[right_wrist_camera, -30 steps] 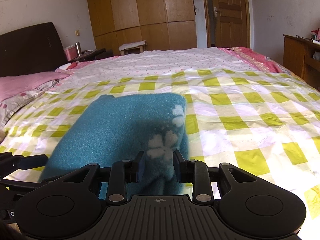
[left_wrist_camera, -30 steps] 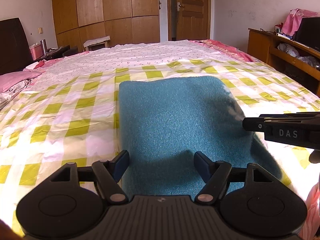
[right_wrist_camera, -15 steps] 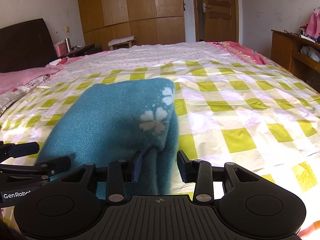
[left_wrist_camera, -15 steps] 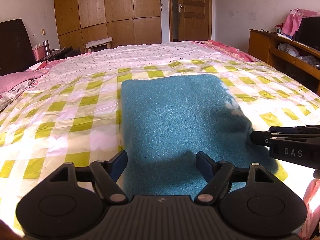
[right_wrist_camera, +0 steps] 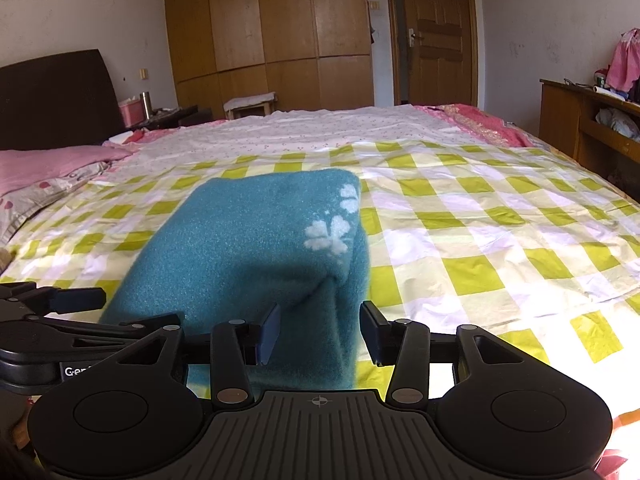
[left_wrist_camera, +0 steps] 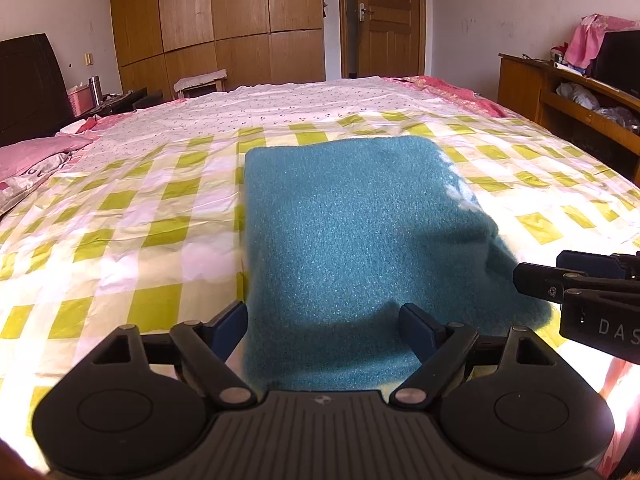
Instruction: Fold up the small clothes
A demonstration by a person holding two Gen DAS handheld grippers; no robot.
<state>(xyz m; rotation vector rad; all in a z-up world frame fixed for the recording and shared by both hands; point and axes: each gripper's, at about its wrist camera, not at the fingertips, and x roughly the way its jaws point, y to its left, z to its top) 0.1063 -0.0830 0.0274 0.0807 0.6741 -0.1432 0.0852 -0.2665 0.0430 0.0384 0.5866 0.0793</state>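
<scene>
A folded teal fleece garment with white flower prints lies on the green and white checked bedsheet; it also shows in the right wrist view. My left gripper is open, its fingers spread over the garment's near edge. My right gripper is open around the garment's near right corner, which hangs loose between the jaws. The right gripper also shows at the right edge of the left wrist view.
A dark headboard and pink pillows are at the left. A wooden shelf unit with clutter stands at the right. Wardrobes and a door are at the back.
My right gripper has opened and let go of the garment's right corner. Both grippers have drawn back a little toward the near edge of the bed. The garment lies flatter.
</scene>
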